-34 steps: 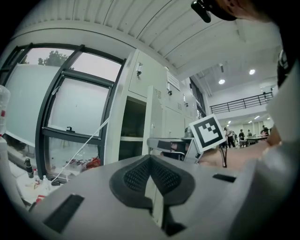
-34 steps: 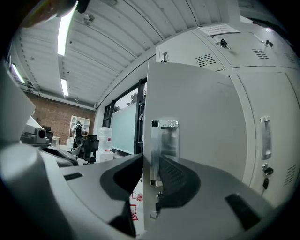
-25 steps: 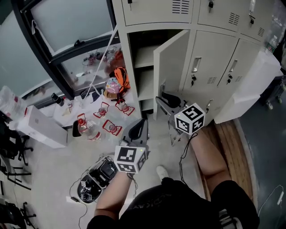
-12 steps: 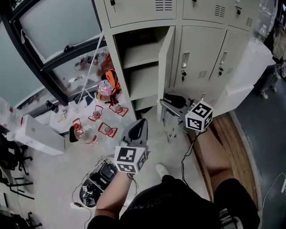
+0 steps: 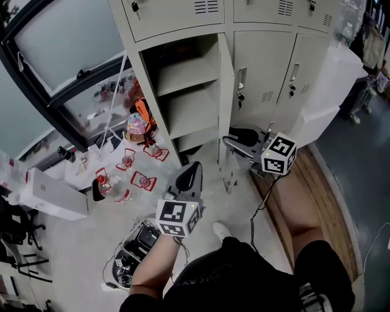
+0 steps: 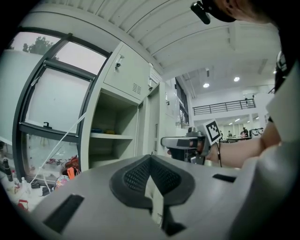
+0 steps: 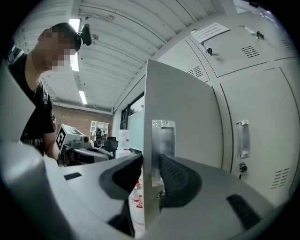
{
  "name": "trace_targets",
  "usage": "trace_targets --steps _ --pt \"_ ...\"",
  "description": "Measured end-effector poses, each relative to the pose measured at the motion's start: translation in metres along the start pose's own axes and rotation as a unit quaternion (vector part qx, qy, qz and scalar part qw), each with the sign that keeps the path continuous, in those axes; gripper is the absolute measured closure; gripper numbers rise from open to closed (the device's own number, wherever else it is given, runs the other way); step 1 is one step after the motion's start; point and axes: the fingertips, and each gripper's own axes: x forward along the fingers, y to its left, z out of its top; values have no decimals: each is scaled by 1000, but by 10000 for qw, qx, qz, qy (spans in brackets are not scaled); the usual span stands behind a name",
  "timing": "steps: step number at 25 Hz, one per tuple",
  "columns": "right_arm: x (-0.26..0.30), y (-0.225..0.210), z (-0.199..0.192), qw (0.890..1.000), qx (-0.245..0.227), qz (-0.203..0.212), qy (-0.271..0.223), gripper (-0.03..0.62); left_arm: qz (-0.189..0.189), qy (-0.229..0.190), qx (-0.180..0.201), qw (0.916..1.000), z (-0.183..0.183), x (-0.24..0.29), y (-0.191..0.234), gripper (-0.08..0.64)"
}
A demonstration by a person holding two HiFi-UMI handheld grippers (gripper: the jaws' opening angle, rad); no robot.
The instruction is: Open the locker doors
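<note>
The beige locker bank [image 5: 183, 18] has one lower compartment open, showing bare shelves [image 5: 186, 76]. Its door [image 5: 225, 91] stands swung out, edge-on in the head view. My right gripper [image 5: 226, 141] is at the door's lower free edge. In the right gripper view the door [image 7: 183, 103] runs between the jaws of the right gripper [image 7: 151, 161]. These jaws have just been opening, and the right pad [image 7: 176, 176] stands slightly off the door's face. My left gripper [image 5: 191, 167] hovers over the floor left of the door. The left gripper [image 6: 150, 161] is shut and holds nothing.
Two closed locker doors [image 5: 259, 67] [image 5: 311, 73] lie right of the open one. A white board [image 5: 332, 91] leans at the far right. Water bottles [image 5: 125, 161], an orange bag [image 5: 143, 113], a white box [image 5: 52, 192] and cabled gear [image 5: 137, 244] litter the floor at left. A wooden platform [image 5: 304, 183] lies at right.
The door has swung further open, from angled to edge-on. My right gripper has moved right with it. The left gripper holds about the same spot in the view.
</note>
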Motion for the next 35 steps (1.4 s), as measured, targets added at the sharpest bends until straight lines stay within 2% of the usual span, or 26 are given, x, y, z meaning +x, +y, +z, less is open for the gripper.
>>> trace_targets --steps 3,5,6,8,13,16,18,21,27,35 --pt "-6 -3 0 9993 -128 -349 8 452 -76 5 8 10000 0 4 -4 561" --pt "-9 -3 -1 9979 -156 -629 24 399 -126 13 8 9999 0 6 -7 561" --pt "-10 -3 0 9966 -153 -813 4 373 -153 14 9 9999 -1 7 -9 561" --pt "-10 -4 2 9913 -162 -1307 -88 364 -201 8 8 9998 -1 7 -13 561" --pt "-4 -14 6 9662 -268 -2543 -325 359 -246 1 22 9997 0 5 -22 561" --pt "2 -14 10 9473 -496 -3144 -362 356 -210 -7 3 9998 0 0 -22 561" --pt "2 -14 10 9371 -561 -3433 -307 385 -180 -6 1 9998 0 -4 -22 561" --pt "0 -16 9 9327 -418 -3571 -285 440 -154 -7 24 9999 0 -9 -21 561" --pt "-19 -28 7 9295 -191 -3671 -309 457 -194 18 21 9998 1 -6 -22 561" --pt "-57 -48 3 9229 -81 -3835 -319 478 -391 75 22 9992 -6 9 -44 561"
